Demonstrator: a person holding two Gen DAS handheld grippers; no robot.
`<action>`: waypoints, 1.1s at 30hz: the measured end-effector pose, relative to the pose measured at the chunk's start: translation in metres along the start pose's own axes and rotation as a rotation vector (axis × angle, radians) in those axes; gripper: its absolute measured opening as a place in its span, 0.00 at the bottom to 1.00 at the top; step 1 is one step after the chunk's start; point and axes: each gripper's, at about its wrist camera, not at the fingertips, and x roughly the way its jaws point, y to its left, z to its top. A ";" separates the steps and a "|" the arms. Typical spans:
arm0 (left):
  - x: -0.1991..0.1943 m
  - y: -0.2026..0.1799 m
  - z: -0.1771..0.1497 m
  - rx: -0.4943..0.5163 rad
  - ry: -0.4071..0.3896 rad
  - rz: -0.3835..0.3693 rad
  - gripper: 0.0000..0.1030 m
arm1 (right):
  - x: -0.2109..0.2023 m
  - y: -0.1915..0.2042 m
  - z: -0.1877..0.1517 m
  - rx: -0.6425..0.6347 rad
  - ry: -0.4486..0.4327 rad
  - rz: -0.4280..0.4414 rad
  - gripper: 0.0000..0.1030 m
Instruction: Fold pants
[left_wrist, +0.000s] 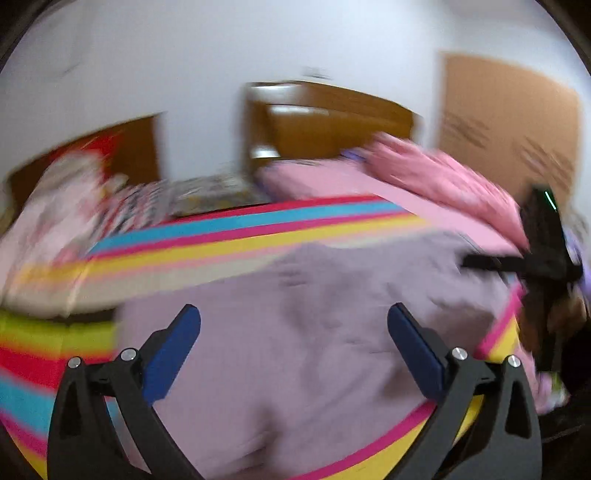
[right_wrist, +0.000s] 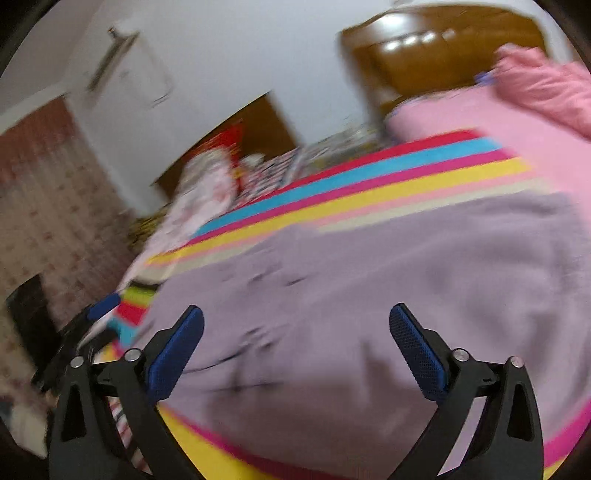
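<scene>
So I'm holding both tools above the bed right now and neither one is gripping anything. My left gripper is sitting wide apart, blue pads well clear of each other with nothing between them, and my right gripper is looking exactly the same, spread open and empty.

The pale lilac soft-fabric pants are lying spread out on the rainbow-striped bedspread, right under both grippers. Everything's pretty motion-blurred, so I can't honestly tell you where the waistband is or which end the legs are pointing. From the right wrist view the pants are looking like one broad, fairly flat patch with some shallow wrinkles and a thin dark cord or drawstring trailing near the lower left. I can't tell if that broad shape is already one fold in or just laid flat.

Behind them a rumpled pink quilt is bunched up near the brown wooden headboard, and a patterned pillow pile is sitting off to the left.

As for progress, I'm guessing I'm either at the very start or between folds: fabric down, nothing pinched. Still left, by my reckoning, is grabbing an edge with both tools and bringing it over.
</scene>
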 end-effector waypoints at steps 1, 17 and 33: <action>-0.004 0.017 -0.005 -0.046 0.003 0.034 0.98 | 0.014 0.009 -0.005 0.002 0.051 0.057 0.69; 0.010 0.030 -0.091 -0.008 0.136 0.211 0.98 | 0.099 0.030 -0.008 0.102 0.232 0.038 0.21; -0.007 0.063 -0.095 -0.072 0.125 0.243 0.83 | 0.071 0.020 -0.036 0.156 0.215 0.029 0.08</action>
